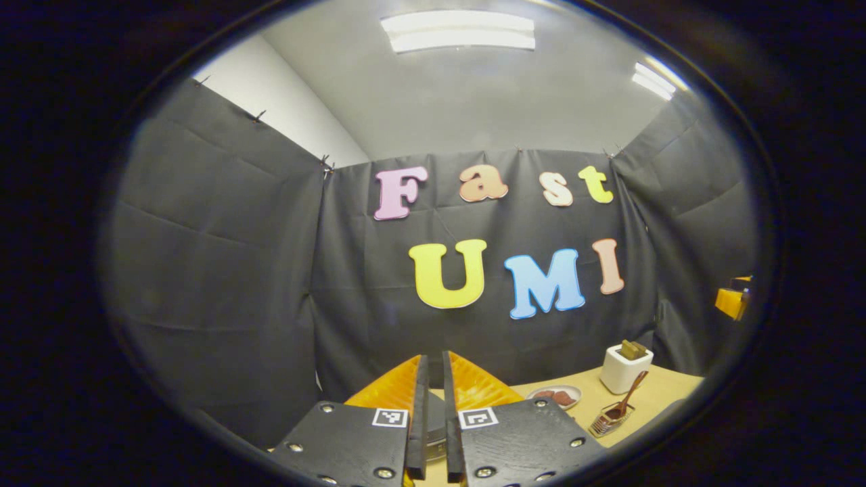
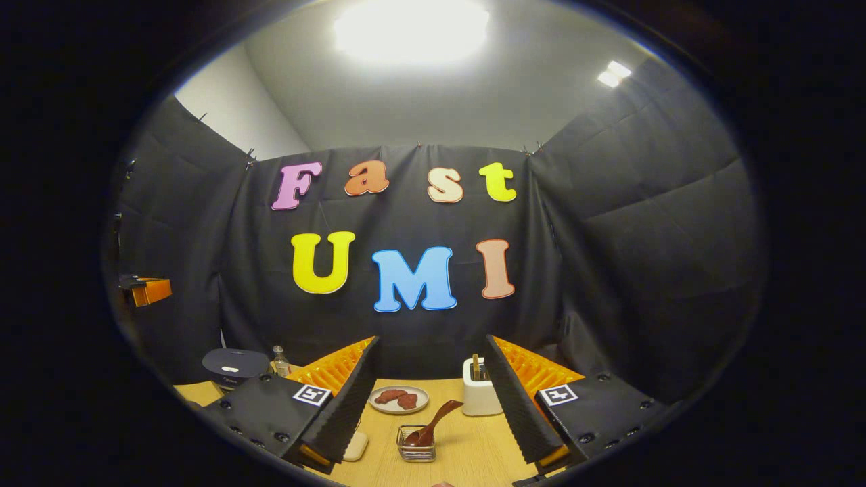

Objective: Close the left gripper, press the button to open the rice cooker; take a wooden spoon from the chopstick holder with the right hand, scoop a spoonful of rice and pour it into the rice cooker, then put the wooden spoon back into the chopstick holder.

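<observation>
My left gripper (image 1: pixel 434 358) is shut, with a thin slit between its fingers and nothing gripped. A dark rounded surface (image 1: pixel 435 426) shows through the slit just below it; what it is I cannot tell. The dark rice cooker (image 2: pixel 233 366), lid down, stands at the far left of the table. The wooden spoon (image 2: pixel 433 423) leans in the wire chopstick holder (image 2: pixel 416 452), low between the fingers of my open right gripper (image 2: pixel 433 341), which hangs short of it. The same spoon (image 1: pixel 628 396) and holder (image 1: pixel 610 421) sit at the lower right of the left gripper view.
A plate (image 2: pixel 399 399) with reddish pieces and a white box-shaped container (image 2: pixel 479 398) stand behind the holder on the wooden table (image 2: pixel 473 453). A small bottle (image 2: pixel 278 358) is beside the cooker. Black cloth walls close in the back and sides.
</observation>
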The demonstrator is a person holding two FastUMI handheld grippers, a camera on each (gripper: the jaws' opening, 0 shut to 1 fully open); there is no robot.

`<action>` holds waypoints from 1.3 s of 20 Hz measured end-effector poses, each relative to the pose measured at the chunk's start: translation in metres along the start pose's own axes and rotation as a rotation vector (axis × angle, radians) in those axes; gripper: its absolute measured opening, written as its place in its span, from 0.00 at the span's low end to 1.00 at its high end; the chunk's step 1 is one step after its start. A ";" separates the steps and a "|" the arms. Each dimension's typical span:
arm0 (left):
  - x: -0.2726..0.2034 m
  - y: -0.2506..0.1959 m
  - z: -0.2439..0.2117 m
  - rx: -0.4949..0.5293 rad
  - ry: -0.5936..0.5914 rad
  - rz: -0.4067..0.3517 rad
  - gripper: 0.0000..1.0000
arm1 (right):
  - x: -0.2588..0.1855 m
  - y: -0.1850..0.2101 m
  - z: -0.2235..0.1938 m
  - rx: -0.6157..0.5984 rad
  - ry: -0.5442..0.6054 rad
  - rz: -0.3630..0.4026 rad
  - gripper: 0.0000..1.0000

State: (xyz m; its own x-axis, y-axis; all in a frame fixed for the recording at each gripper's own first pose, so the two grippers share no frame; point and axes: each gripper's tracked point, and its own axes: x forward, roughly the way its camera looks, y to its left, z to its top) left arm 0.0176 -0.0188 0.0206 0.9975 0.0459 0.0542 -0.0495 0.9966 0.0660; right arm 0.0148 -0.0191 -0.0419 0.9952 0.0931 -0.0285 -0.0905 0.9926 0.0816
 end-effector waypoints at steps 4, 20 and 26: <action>0.014 0.001 -0.010 0.004 0.026 0.004 0.01 | 0.006 0.000 -0.007 0.017 0.006 0.030 0.93; 0.143 0.041 -0.169 -0.084 0.287 -0.028 0.01 | 0.064 0.020 -0.023 -0.008 0.027 -0.108 0.96; 0.160 0.036 -0.231 -0.086 0.387 -0.065 0.03 | 0.087 0.038 -0.035 -0.030 0.061 -0.116 0.96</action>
State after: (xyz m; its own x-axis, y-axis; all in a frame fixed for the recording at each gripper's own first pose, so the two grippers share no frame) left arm 0.1869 0.0407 -0.1987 0.9448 -0.0109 -0.3276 0.0020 0.9996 -0.0274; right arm 0.0965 0.0293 -0.0764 0.9951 -0.0186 -0.0967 0.0230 0.9987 0.0447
